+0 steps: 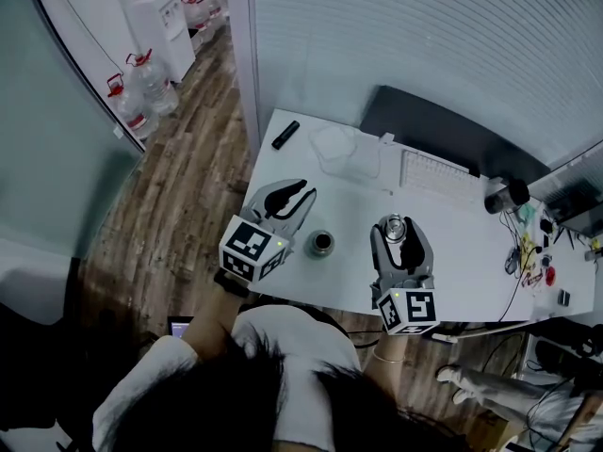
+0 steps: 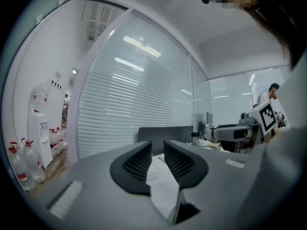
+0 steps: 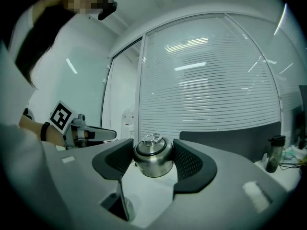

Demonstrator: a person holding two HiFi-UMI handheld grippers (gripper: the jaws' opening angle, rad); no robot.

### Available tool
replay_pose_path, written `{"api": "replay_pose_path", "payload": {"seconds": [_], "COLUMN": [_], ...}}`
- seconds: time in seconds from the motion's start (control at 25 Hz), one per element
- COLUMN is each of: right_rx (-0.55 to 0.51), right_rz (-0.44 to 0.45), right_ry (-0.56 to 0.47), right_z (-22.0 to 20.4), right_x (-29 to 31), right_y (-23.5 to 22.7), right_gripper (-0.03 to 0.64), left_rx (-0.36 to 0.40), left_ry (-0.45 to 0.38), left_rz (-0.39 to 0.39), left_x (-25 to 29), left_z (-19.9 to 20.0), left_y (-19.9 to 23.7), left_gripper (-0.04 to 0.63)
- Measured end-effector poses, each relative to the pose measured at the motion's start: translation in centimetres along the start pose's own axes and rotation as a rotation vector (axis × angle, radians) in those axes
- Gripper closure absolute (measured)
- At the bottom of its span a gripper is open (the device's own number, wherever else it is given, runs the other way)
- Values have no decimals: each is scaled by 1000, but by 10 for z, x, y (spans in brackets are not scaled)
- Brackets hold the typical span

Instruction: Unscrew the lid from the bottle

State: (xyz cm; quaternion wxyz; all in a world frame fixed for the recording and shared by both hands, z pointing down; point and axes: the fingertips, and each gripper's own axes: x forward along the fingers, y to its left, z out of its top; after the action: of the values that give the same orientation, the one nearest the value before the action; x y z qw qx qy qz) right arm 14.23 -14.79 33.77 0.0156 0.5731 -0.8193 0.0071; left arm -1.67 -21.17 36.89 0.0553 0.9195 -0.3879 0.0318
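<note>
One steel ring-topped lid (image 3: pixel 152 161) clamped in right claw (image 3: pixel 153 150); left claw (image 2: pixel 157 148) narrowly open, empty.

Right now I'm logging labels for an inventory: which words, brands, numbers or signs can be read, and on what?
No text reads clearly in any view.
Marker cubes: black-and-white square patterns, no letters.
Water jugs: print too small to read.
Keyboard: keys too small to read.
Steel bottle: no print shows.
</note>
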Motion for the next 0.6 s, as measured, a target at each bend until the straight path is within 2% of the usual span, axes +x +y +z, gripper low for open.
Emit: {"api": "replay_pose_path", "payload": {"seconds": [0.16,0.36,0.6], "right_rx": [5,4,13], "right_rz": [-9,-7,-4], "right_ry": [-3,1,6], "right_z": [0,-6,-8], "right_x": [2,5,7], "right_y": [-3,-2,2], "right_gripper": [364,364,364], "left_rx": [16,14,12], "left_ry": [14,-11,-8], "left_rz": [24,64,79], "left_x": [-3,-7,-10], "left_z": [0,-1,-8], "left_y": [3,11,14], "left_gripper": [487,536,537]}}
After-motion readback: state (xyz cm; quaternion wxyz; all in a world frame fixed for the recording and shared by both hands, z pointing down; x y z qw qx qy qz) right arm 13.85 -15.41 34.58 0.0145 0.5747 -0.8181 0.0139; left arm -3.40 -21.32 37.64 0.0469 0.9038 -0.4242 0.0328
